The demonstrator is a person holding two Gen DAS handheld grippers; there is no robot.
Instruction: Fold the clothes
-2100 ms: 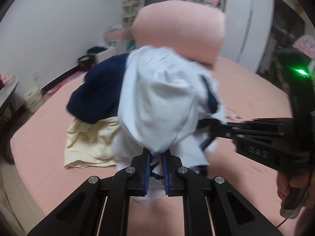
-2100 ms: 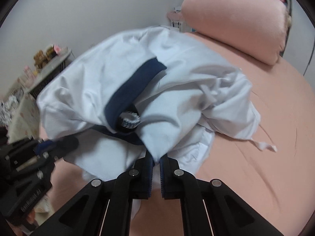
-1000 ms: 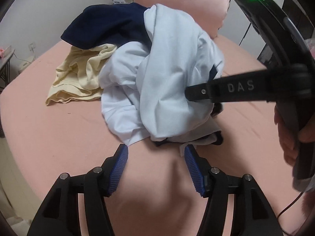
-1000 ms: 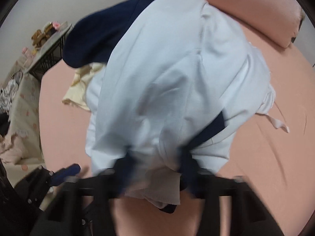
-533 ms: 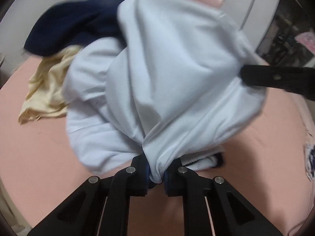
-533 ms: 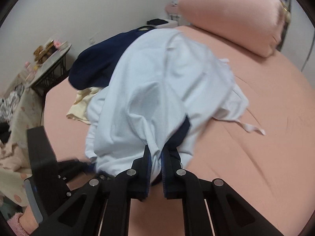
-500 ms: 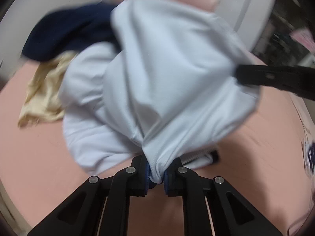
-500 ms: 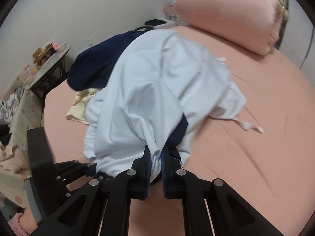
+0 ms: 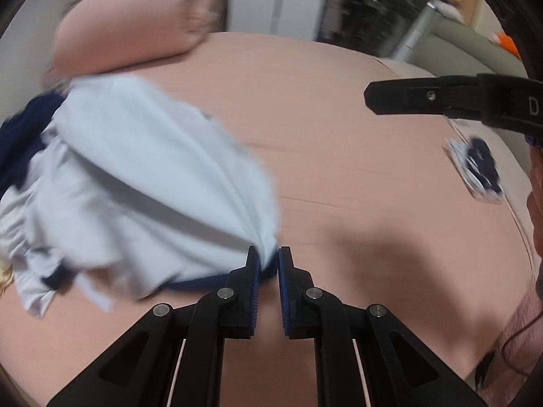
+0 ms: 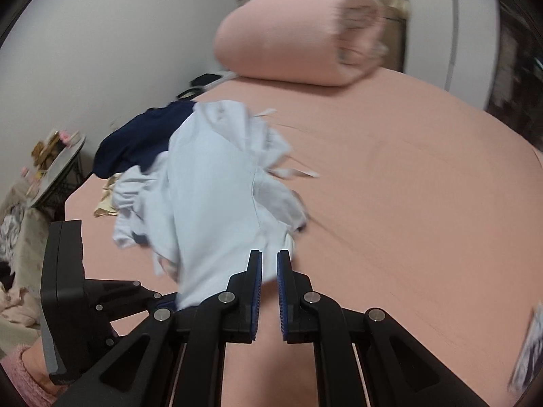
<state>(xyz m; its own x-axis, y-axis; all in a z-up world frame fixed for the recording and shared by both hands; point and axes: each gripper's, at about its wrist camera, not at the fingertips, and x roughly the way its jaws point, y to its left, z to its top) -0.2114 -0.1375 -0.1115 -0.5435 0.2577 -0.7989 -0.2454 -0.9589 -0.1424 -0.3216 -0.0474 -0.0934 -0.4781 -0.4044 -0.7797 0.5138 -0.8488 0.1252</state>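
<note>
A white garment (image 9: pixel 142 176) with a navy hem stretches over the pink bed (image 9: pixel 339 129) from a pile at the left. My left gripper (image 9: pixel 268 261) is shut on its near edge at the hem. In the right wrist view the same white garment (image 10: pixel 217 203) runs down to the left gripper (image 10: pixel 166 300). My right gripper (image 10: pixel 269 266) has its jaws nearly together with no cloth pinched; the garment lies behind its fingers. From the left wrist view the right gripper (image 9: pixel 370 96) hovers over bare sheet, well to the right of the garment.
A navy garment (image 10: pixel 142 142) and a pale yellow one (image 10: pixel 105 200) lie by the bed's left edge. A rolled pink duvet (image 10: pixel 292 34) sits at the head. A small patterned item (image 9: pixel 478 169) lies at the right. A side table (image 10: pixel 57 156) stands beside the bed.
The right gripper has let go of the white garment and moved off to the right. The left gripper keeps its hold and has drawn the garment out low over the bed.
</note>
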